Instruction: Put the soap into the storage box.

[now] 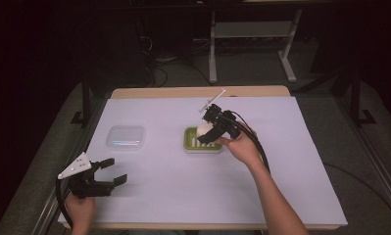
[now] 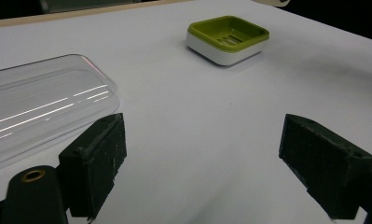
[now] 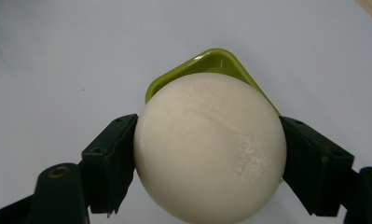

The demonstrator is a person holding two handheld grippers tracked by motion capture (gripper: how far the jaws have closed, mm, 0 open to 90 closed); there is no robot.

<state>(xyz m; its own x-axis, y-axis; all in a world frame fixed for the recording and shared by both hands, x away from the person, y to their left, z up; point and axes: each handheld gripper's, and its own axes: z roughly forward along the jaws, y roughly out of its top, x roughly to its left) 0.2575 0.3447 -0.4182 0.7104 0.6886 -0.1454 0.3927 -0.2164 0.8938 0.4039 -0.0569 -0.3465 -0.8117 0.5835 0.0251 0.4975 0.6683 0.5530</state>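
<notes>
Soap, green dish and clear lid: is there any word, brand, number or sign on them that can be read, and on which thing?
None can be read.
Soap, held in the right gripper: plain white, no stamp seen.
Green dish: no label seen.
Clear lid: only light reflections.
Left gripper: open, black jaws without marks.

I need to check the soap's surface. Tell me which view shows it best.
The right gripper view: the round white soap looms large between the right gripper's fingers. The high view shows it small above the green dish.
</notes>
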